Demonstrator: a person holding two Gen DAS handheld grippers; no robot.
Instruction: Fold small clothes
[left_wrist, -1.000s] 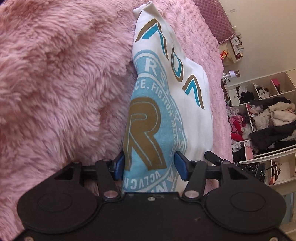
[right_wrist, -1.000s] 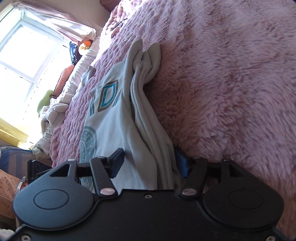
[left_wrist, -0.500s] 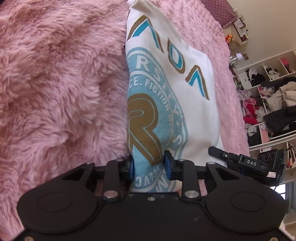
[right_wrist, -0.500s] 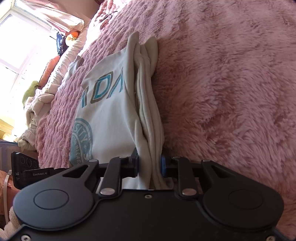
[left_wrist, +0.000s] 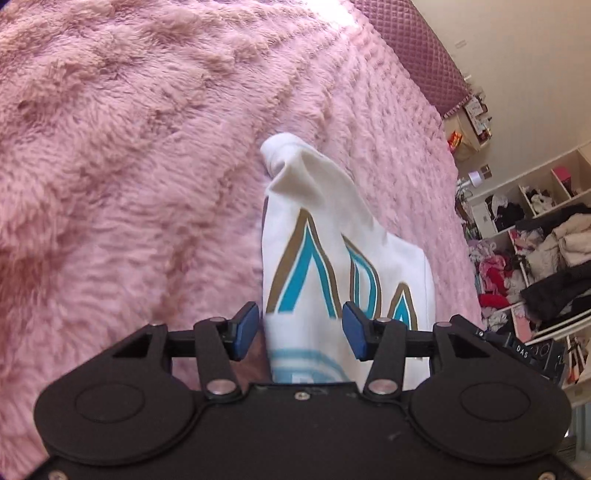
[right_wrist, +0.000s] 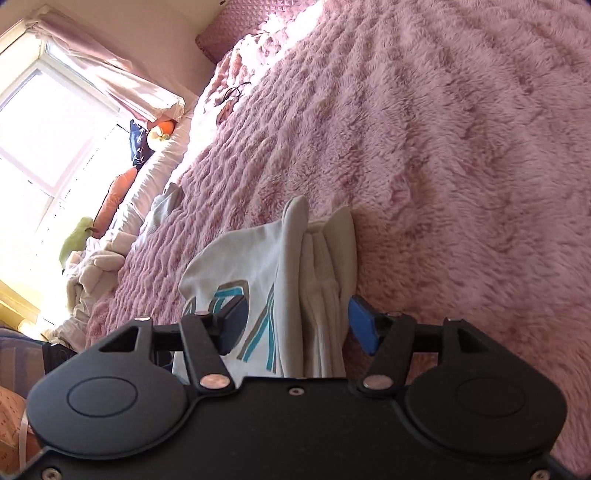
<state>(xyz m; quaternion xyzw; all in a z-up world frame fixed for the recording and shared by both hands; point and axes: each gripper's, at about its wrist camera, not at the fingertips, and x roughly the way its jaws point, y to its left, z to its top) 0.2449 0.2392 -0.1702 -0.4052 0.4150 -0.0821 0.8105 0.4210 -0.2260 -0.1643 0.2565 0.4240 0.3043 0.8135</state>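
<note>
A small white T-shirt (left_wrist: 332, 236) with teal and brown lettering lies folded on the pink fluffy blanket (left_wrist: 129, 166). My left gripper (left_wrist: 300, 331) is open, its blue pads either side of the shirt's edge, not pinching it. In the right wrist view the same shirt (right_wrist: 295, 273) shows its stacked folded layers. My right gripper (right_wrist: 297, 325) is open around that edge, with the pads apart from the cloth.
The right gripper's black body (left_wrist: 532, 350) shows at the lower right of the left wrist view. Open shelves stuffed with clothes (left_wrist: 535, 251) stand beyond the bed. A window (right_wrist: 40, 122), pillows and a pile of laundry (right_wrist: 92, 269) lie at the bed's far side.
Both grippers closed on the shirt's edge half a second ago and have since opened. The shirt now lies shorter, with its lettered part nearest the grippers.
</note>
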